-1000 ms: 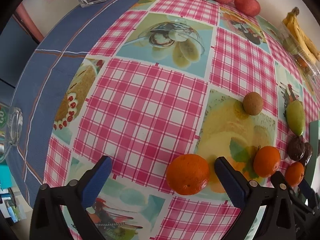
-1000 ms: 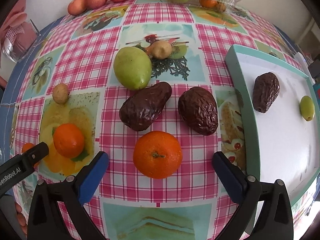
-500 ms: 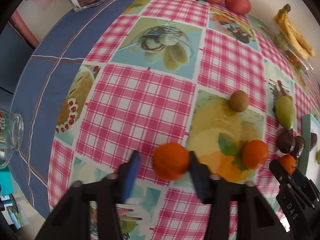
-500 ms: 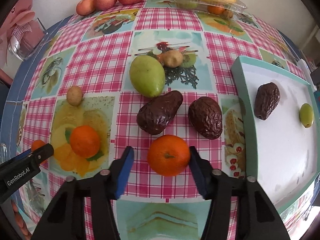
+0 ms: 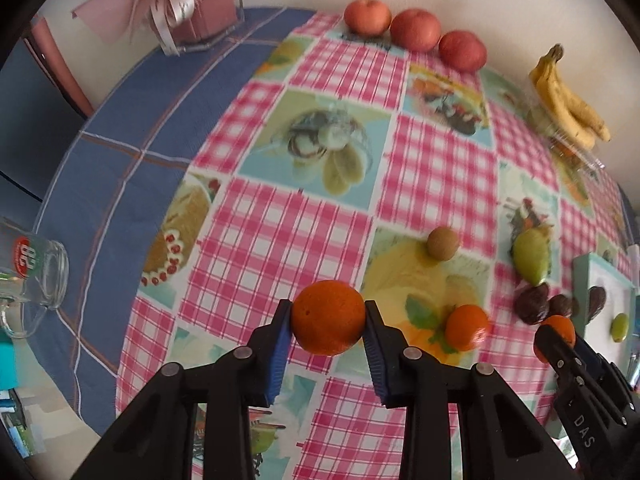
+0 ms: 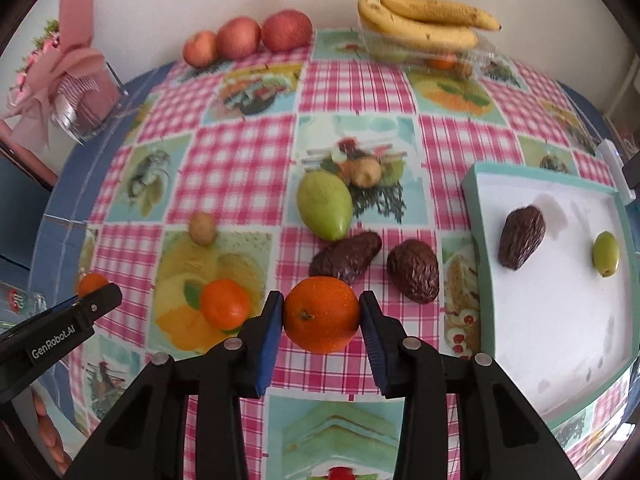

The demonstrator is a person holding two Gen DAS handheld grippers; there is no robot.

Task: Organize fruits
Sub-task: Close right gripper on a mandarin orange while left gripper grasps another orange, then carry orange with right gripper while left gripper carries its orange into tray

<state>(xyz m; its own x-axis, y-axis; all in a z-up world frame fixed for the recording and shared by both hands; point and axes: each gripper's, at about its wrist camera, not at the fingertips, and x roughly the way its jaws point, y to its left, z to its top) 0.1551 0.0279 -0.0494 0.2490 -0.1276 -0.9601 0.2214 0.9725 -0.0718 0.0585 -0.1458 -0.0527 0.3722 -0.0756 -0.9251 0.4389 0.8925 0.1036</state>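
My left gripper (image 5: 326, 318) is shut on an orange (image 5: 328, 312), lifted off the tablecloth. My right gripper (image 6: 320, 316) is shut on another orange (image 6: 321, 314), also raised. A third orange (image 6: 225, 303) lies on the cloth between them, seen in the left wrist view as the orange (image 5: 467, 327). A green mango (image 6: 324, 205), two dark wrinkled avocados (image 6: 346, 256) (image 6: 413, 270) and two small brown kiwis (image 6: 203, 228) (image 6: 364, 171) lie loose. The teal-rimmed white tray (image 6: 476, 208) at right holds a dark avocado (image 6: 521, 236) and a small green fruit (image 6: 606, 254).
Three red apples (image 6: 248, 36) line the back wall. Bananas (image 6: 424, 20) rest on a clear plastic box. A pink gift-wrapped vase (image 5: 192, 8) stands at the back left, and a glass mug (image 5: 36, 276) lies at the left table edge on the blue cloth.
Both grippers went from open around their oranges to shut on them, and both have lifted and pulled back, so more of the table and back wall shows.
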